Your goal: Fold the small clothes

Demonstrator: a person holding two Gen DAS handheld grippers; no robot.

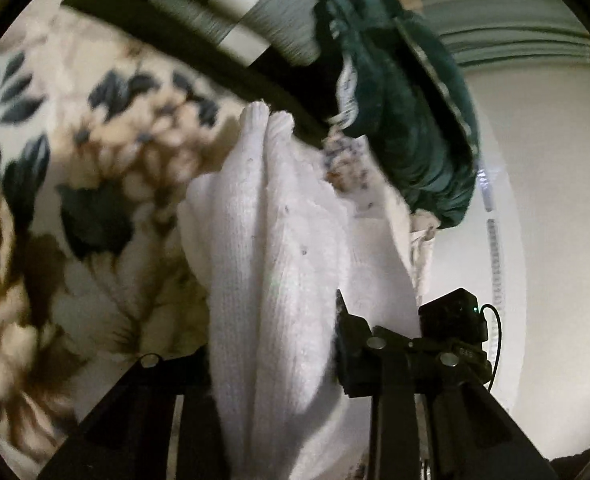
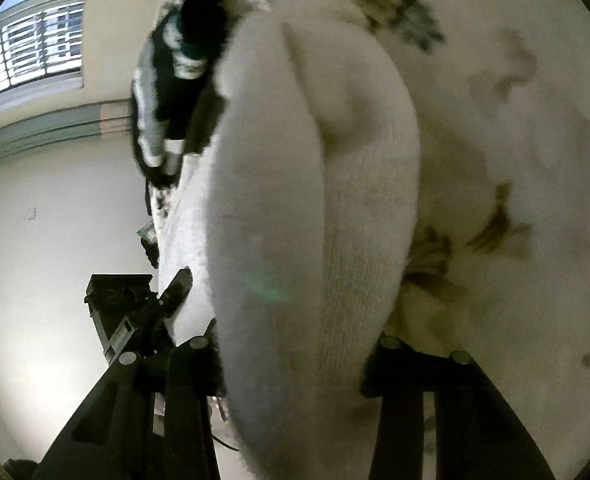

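A pair of white knitted socks [image 1: 267, 248] runs lengthwise between the fingers of my left gripper [image 1: 271, 364], which is shut on them; the toes point away from the camera. The same white socks [image 2: 295, 220] fill the right wrist view, held between the fingers of my right gripper [image 2: 295, 360], which is shut on them. The other gripper shows in each view: at the lower right in the left wrist view [image 1: 435, 336] and at the lower left in the right wrist view [image 2: 143, 312]. The socks hang lifted above a floral blanket [image 1: 75, 168].
A dark green garment [image 1: 407, 92] lies bunched beyond the socks, and shows in the right wrist view [image 2: 175, 64]. The floral blanket also lies to the right [image 2: 515, 160]. A plain white wall [image 1: 535, 160] and a barred window [image 2: 35, 52] are behind.
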